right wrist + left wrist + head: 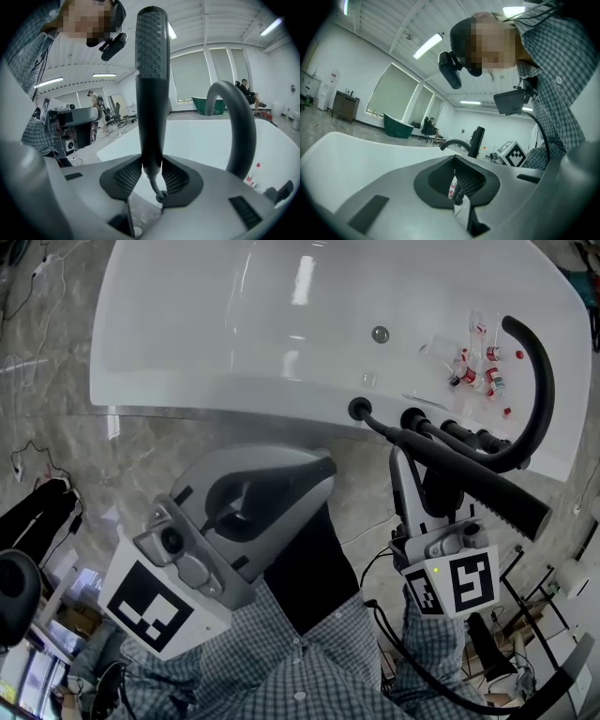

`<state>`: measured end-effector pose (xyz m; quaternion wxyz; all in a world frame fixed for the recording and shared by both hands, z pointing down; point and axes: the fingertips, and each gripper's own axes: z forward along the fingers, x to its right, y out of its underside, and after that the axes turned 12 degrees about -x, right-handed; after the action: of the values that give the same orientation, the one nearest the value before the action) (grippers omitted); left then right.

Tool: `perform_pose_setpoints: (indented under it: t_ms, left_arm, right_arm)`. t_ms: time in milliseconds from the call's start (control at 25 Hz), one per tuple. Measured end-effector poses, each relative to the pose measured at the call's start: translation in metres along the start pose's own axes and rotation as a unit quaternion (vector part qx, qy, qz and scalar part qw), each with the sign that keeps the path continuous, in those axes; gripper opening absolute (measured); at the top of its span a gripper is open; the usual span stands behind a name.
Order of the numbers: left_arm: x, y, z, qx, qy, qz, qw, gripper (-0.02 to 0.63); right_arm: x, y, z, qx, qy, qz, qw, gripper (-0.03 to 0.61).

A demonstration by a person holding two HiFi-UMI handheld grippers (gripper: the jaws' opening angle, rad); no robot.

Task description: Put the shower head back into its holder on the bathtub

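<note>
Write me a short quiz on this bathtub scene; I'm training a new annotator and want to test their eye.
1. Fill in: the small red-capped bottles lie inside the white glossy ___.
2. Which thing do the right gripper's jaws clamp? A) one of the small bottles B) the black textured shower head wand C) the black curved faucet spout
3. True or false: the shower head wand lies inside the tub.
Key: 1 bathtub; 2 B; 3 false, the right gripper holds it.
</note>
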<state>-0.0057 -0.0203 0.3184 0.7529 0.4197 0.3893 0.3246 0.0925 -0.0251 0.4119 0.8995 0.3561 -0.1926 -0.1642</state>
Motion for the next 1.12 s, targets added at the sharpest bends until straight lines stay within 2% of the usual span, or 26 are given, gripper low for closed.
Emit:
perform_pose_setpoints:
  t_ms: [520, 1120]
  left_arm:
    - [-0.003, 0.025, 0.016, -0.013, 0.005, -0.002, 0.9999, 0.008]
    - [-0.017, 0.055, 0.022, -0.031, 0.000, -0.016, 0.9994, 0.008]
  right_arm:
    - [0.010, 0.018, 0.026, 0.004, -0.001, -0.012, 1.000, 0.132]
    - [0.016, 0.056, 0.066, -0.021, 0.007, -0.022, 0.999, 0.132]
